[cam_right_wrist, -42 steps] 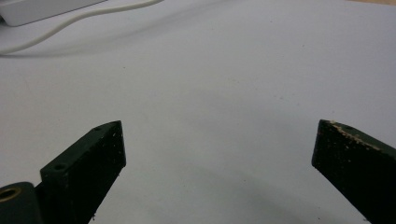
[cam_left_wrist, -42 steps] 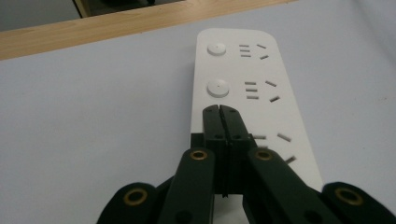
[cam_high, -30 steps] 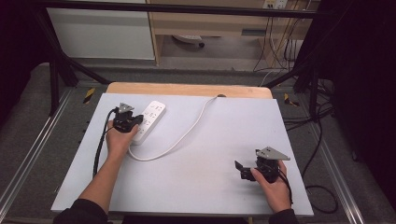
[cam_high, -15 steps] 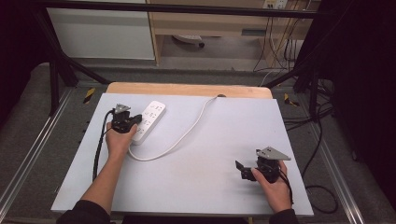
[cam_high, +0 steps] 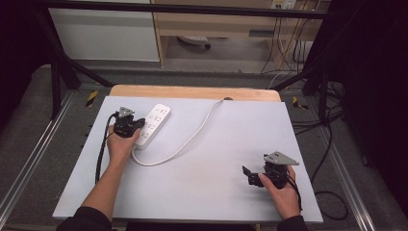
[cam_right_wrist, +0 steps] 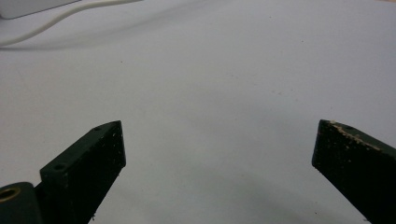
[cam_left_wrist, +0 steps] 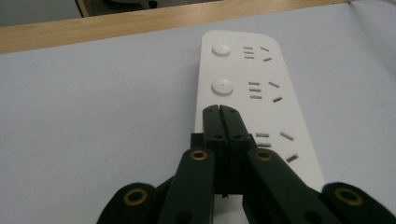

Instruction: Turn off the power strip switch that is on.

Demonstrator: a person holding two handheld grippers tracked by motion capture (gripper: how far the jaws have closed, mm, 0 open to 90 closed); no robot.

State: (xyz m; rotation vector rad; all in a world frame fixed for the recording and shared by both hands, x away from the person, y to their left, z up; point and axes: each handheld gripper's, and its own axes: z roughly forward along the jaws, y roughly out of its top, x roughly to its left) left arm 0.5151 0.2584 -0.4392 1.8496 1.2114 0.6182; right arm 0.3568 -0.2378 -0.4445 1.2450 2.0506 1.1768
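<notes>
You held your left gripper (cam_high: 135,126) at the near end of the long white plastic power strip (cam_high: 153,124). Its two black jaws were pressed tight together with nothing between them, and their tips sat right over the strip's white top.

The strip lay flat on the pale grey table mat (cam_high: 216,159), at the far left part of it. Its long side ran from near you up and away, leaning a little to the right. The far end pointed toward the wooden table edge (cam_high: 192,91). Its white cord (cam_high: 192,137) left the near end, looped round, then ran up to the back of the table.

Your right gripper (cam_high: 248,174) sat well apart from the strip, at the near right of the mat. Its jaws stood wide open and held nothing.

From above, the strip looked small. In the left gripper view you could see two round white buttons (cam_left_wrist: 220,49) in a row, and the little dark plug slots (cam_left_wrist: 261,88) beside them. The right gripper view showed bare mat (cam_right_wrist: 210,93) and a bit of the cord (cam_right_wrist: 60,18) in the far corner.
</notes>
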